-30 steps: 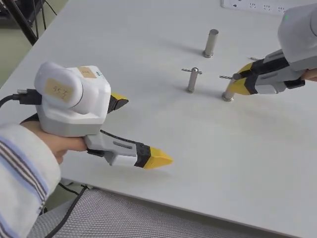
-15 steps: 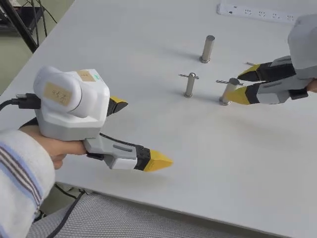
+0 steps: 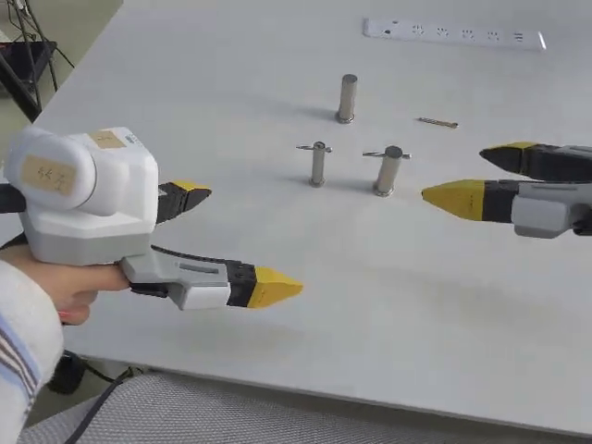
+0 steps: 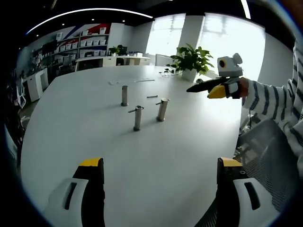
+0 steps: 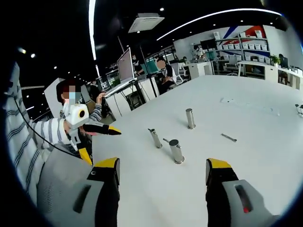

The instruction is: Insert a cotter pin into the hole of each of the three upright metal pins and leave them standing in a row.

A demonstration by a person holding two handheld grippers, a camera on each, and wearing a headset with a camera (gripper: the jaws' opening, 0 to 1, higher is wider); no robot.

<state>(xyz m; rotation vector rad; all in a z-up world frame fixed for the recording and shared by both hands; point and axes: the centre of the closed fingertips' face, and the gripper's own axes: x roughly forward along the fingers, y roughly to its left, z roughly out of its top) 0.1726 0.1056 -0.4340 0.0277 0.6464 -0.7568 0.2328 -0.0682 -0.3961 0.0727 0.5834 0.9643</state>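
On the table (image 3: 185,55), left gripper (image 3: 236,240) gapes empty, well back from the three metal pins (image 3: 318,164). The right gripper (image 3: 462,176), also wide open, sits near the rightmost pin (image 3: 388,171). A loose cotter pin (image 3: 437,121) lies just past its jaws.

White table (image 3: 416,305), mostly bare. Three metal pins stand on it: a bare pin (image 3: 347,98) at the back, then the left pin (image 3: 318,166) and right pin (image 3: 387,174) in front of it, both with cotters (image 3: 305,147) through the top. A loose cotter (image 3: 437,122) lies flat just right of the bare pin. A power strip (image 3: 453,34) sits well behind it.
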